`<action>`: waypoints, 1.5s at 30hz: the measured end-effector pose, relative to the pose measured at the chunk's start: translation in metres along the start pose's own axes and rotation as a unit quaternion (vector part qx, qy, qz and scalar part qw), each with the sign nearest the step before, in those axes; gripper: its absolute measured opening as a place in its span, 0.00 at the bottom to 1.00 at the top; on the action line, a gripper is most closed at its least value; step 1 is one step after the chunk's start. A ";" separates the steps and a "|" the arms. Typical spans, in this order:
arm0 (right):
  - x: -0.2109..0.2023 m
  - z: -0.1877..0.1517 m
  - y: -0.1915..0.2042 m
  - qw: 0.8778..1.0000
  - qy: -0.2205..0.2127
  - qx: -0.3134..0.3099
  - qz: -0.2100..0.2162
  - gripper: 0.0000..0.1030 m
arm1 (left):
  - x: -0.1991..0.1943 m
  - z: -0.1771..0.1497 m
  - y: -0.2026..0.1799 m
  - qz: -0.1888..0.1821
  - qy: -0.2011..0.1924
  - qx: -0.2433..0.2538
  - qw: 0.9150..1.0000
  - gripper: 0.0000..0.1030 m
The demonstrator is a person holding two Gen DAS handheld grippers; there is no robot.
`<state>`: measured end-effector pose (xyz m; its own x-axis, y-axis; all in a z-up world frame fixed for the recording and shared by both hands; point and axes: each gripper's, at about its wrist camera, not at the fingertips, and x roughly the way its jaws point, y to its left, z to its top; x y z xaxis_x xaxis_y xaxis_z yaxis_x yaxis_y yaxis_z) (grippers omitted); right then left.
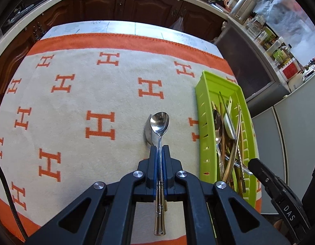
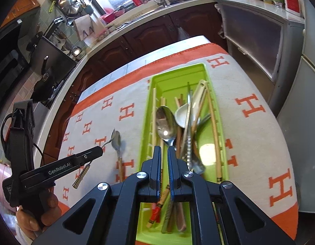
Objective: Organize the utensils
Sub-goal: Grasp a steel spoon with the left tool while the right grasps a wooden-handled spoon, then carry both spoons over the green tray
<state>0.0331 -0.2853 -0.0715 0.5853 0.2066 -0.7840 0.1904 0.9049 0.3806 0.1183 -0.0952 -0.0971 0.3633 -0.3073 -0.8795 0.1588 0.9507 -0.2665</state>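
Spread over the counter [image 1: 120,26]: an orange-and-cream cloth [image 1: 75,102], with a green tray [image 2: 214,102] lying toward its right side, already crowded with spoons, chopsticks and a white ladle. Clamped in the left tool [image 1: 159,149]: a steel spoon [image 1: 160,122], gripped partway along the handle, bowl forward, clear of the cloth. Resting on the cloth beneath it: a second spoon [image 2: 116,140] with a wooden handle. Poised above the near end of the tray: the right tool [image 2: 164,149], pads all but together, seemingly on nothing. Likely best now: carry the steel spoon rightward over the tray wall, line the handle up with the tray's long axis, lower into a gap among the pile, release only once low. Worth watching: the tail of the handle swinging into the right tool.
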 end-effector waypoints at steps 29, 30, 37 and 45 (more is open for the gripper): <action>0.150 -0.008 0.126 0.971 0.074 -0.186 -0.130 0.28 | -0.045 0.007 0.060 -0.034 -0.063 -0.033 0.997 0.02; 0.154 -0.010 0.129 0.968 0.076 -0.194 -0.141 0.28 | -0.044 0.007 0.061 -0.035 -0.063 -0.034 0.997 0.02; 0.159 -0.005 0.123 0.971 0.071 -0.178 -0.145 0.10 | -0.044 0.007 0.063 -0.036 -0.064 -0.032 0.997 0.02; 0.108 0.013 0.085 0.996 0.066 -0.063 -0.021 0.02 | -0.047 0.005 0.044 -0.042 -0.067 -0.009 0.997 0.02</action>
<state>0.1230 -0.1904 -0.1176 0.4694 0.2059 -0.8586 0.1076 0.9518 0.2871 0.1132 -0.0391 -0.0655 0.4689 -0.3870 -0.7940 0.1778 0.9218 -0.3443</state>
